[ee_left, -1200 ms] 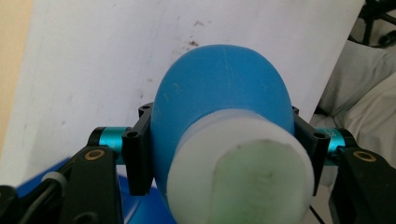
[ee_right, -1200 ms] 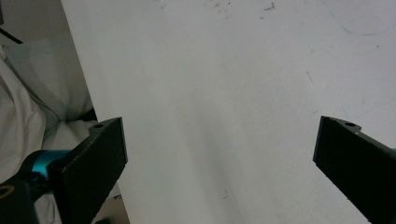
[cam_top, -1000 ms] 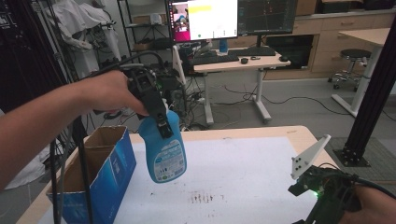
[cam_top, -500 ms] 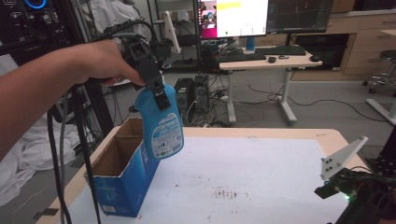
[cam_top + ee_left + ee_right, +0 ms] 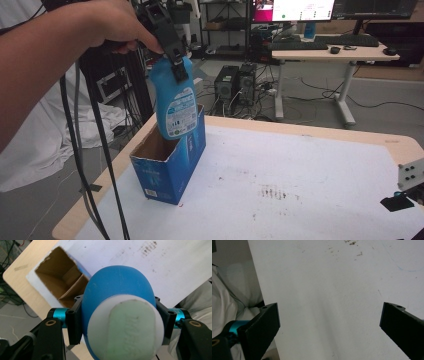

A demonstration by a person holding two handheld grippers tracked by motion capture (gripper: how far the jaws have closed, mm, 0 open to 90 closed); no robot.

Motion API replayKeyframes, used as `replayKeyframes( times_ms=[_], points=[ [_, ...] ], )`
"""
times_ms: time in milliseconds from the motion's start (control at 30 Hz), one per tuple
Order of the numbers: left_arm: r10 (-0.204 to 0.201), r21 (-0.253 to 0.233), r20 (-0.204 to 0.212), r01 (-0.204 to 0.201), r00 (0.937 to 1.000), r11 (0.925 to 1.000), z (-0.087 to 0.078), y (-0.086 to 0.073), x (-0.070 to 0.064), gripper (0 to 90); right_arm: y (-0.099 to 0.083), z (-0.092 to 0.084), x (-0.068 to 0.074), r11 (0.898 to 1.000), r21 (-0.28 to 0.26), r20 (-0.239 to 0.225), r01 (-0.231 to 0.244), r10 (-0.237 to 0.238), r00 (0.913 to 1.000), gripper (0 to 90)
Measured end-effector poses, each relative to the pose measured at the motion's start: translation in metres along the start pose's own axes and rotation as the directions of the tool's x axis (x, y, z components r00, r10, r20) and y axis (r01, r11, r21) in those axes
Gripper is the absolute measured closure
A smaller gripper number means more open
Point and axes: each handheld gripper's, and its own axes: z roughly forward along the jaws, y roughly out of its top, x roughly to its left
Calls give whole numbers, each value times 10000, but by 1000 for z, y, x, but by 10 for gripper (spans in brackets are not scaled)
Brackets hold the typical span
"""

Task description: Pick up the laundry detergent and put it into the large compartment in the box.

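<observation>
While I look down from the high view, the surface (image 5: 310, 170) spreads under a white sheet with a tan wooden edge, and a patch of dark smudges sits near its middle. Toward nine o'clock of that patch stands an open blue cardboard box (image 5: 167, 160), its top flaps gone or folded so the brown inside shows. My left hand (image 5: 107, 22) comes in from eleven o'clock, high above the surface, carrying the left claw (image 5: 172, 52), with black cables (image 5: 92, 150) hanging down past the surface's edge.

The left claw is clamped on a blue bottle (image 5: 175, 100) just below its top, and the bottle hangs upright with its labelled body over the box's opening, its base at about the level of the rim; I cannot tell whether it touches the cardboard. In the left gripper view the two jaws press on either side of the bottle (image 5: 117, 302), whose white and pale green cap (image 5: 125, 327) faces the camera, and the box mouth (image 5: 58, 282) lies at ten o'clock below it.

At four o'clock of the high view, the right claw's grey plate (image 5: 411, 174) peeks in at the edge. In the right gripper view the right claw (image 5: 329, 325) hangs with its jaws wide apart over bare white sheet.
</observation>
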Motion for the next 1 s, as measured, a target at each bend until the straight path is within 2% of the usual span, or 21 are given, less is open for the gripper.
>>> replayKeyframes(
  times_ms=[133, 267, 400, 700, 900, 1000],
  points=[
    [-390, 168, -106, 391, 9992, 9991, 0, -9, 10, 377, 3, 3, 0, 10000, 8, -35, 53, -53, 10000, 19],
    [-431, 188, -214, 435, 9988, 9989, 0, -14, 15, 377, 5, 4, 0, 10000, 17, -65, 62, -62, 10000, 19],
    [-286, 225, -314, 293, 9991, 9993, 6, -19, 21, 377, 6, 6, -1, 10000, 12, -87, 83, -83, 9999, 20],
    [-35, 289, -32, 36, 10000, 9996, 23, -25, 37, 377, 6, 7, -1, 10000, -1, -57, -11, 11, 10000, 19],
    [163, 309, -56, -161, 9999, 9994, 34, -29, 47, 377, 7, 9, -3, 10000, 83, -93, -48, 49, 9999, 20],
    [390, 254, -8, -389, 9992, 9989, 42, -30, 49, 377, 8, 10, -4, 9999, 105, -98, -50, 51, 9999, 20]
  ],
)
